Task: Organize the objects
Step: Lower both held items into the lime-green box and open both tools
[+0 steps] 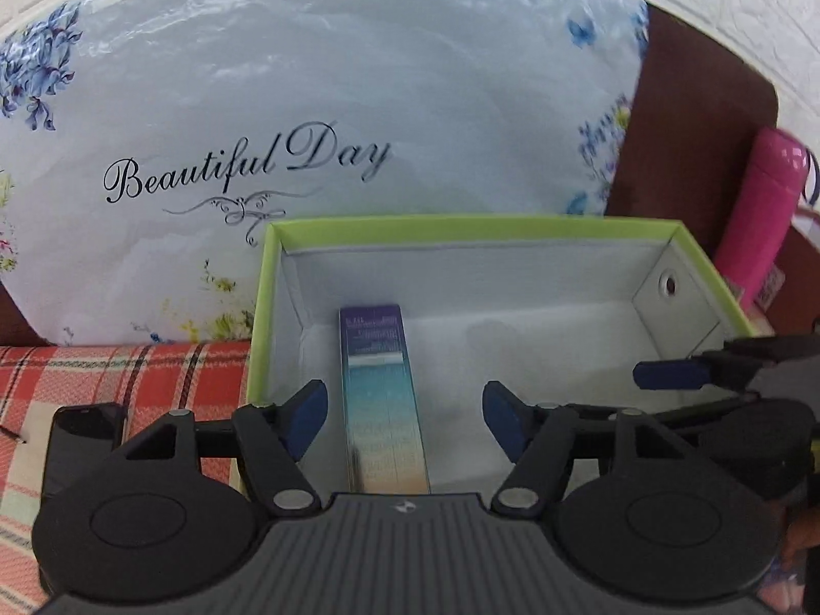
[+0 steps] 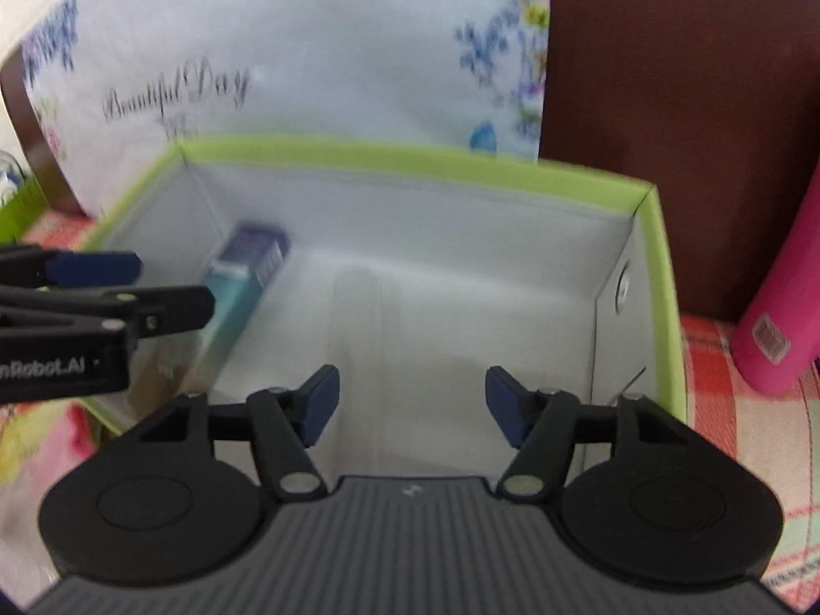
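Placement step, judged done: carton (image 1: 384, 400) lying flat inside green-rimmed box (image 1: 476, 222), near its left wall. Left gripper (image 1: 405, 417) spread, empty, over carton; right gripper (image 2: 411, 400) spread, empty. Next, probably: fetch pink bottle (image 2: 784, 302) just right of box.

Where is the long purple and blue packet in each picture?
Left wrist view: the packet lies flat in the box, low in the middle, between the left tool's open fingers.
Right wrist view: the packet lies along the box's left wall, left of center, behind the other tool.
Shared landmark: the green rim of the box, with the "Beautiful Day" pillow behind it.
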